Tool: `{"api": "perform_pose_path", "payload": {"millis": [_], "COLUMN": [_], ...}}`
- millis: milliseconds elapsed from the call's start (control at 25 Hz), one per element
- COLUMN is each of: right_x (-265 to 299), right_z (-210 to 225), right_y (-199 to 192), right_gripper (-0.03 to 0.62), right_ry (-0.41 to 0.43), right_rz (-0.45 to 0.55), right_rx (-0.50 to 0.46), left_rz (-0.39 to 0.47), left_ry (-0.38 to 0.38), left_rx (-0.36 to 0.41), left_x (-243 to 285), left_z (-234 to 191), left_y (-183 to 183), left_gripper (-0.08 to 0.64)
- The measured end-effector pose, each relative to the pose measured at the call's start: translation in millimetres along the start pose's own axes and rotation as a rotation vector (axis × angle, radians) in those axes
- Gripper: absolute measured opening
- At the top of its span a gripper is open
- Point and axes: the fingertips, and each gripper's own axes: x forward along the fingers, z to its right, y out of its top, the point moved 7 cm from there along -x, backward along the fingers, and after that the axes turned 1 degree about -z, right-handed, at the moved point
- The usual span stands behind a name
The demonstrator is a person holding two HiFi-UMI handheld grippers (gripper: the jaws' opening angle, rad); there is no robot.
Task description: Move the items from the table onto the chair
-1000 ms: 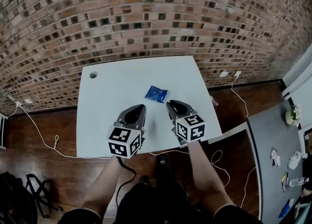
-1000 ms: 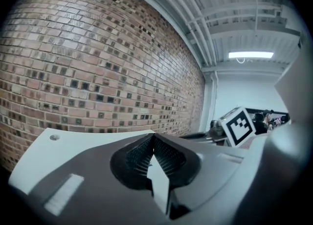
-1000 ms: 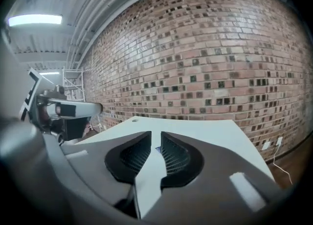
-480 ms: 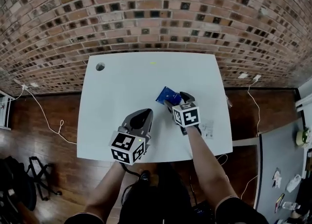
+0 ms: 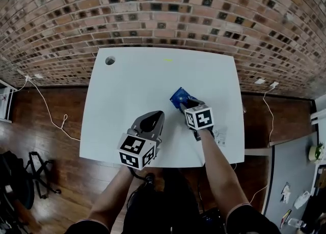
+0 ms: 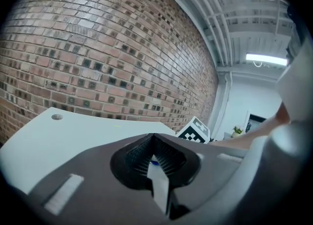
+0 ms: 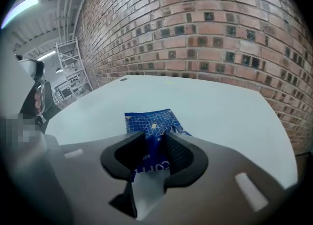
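Blue packet lies on the white table, pinched in the right gripper's just-closing jaws. The head view half hides this behind its marker cube. Left gripper hovers empty, jaws together.

Head camera sits high above the white table, looking steeply down, with the brick wall across the top of its view. The left gripper carries its camera low and nearly level, skimming the tabletop toward that wall. The right gripper tips its camera further down, very close on the blue packet. All three views share table and wall. Head and right views share the packet, and the left view catches the right's marker cube.
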Motion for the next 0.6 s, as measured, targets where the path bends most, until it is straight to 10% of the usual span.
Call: {"api": "perform_pose_path", "payload": {"millis": [200,600], "right_x": [-7,-64], "right_z": [-6,-26], "right_y": [-5,20], "right_gripper": [0.018,0.005], "right_ry": [0.028,0.02], "right_rz": [0.007,0.172], "right_rx": [0.02,0.006], "left_rz": [0.0,0.035], "left_ry": [0.001,0.007], "left_rx": [0.006,0.063], "left_x": [-7,-27], "left_z": [4,11], "left_y": [2,26], "left_gripper": [0.011,0.011]}}
